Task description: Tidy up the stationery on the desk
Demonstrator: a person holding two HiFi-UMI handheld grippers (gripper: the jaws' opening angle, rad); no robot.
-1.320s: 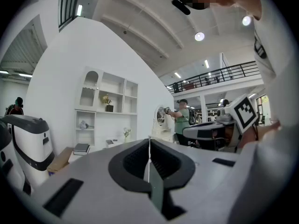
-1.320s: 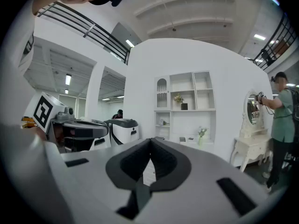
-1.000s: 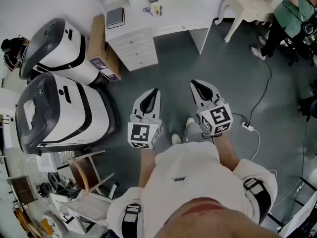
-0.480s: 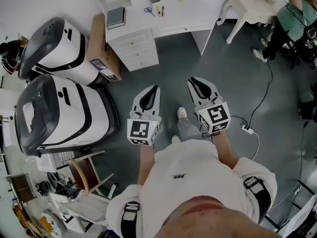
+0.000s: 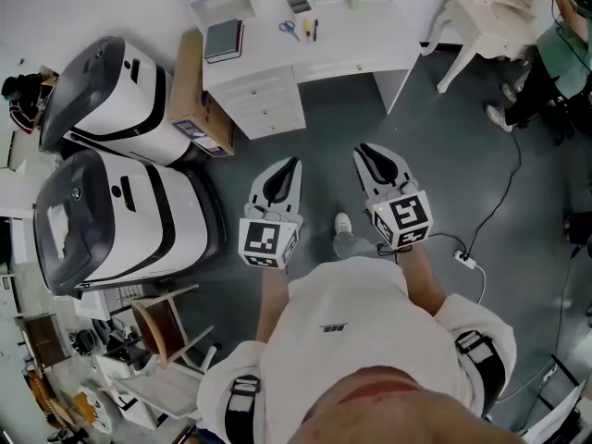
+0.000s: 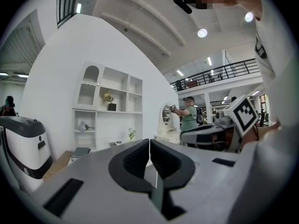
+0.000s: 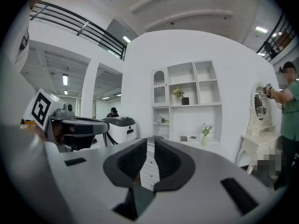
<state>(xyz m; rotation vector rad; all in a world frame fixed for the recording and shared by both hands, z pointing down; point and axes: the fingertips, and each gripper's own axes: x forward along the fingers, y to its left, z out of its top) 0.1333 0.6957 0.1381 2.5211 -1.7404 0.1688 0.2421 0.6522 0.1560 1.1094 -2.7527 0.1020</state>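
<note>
The left tongs (image 6: 149,143) are pressed together with only a hairline seam between the pads, and they grip nothing. The right tongs (image 7: 150,143) have just been opening and stand at a narrow slit, also empty. Well ahead of both, the white tabletop (image 5: 361,40) carries a dark notebook (image 5: 224,40), blue scissors (image 5: 289,30) and a pen (image 5: 314,30). A small dark item (image 5: 298,3) beyond them is too small to name.
</note>
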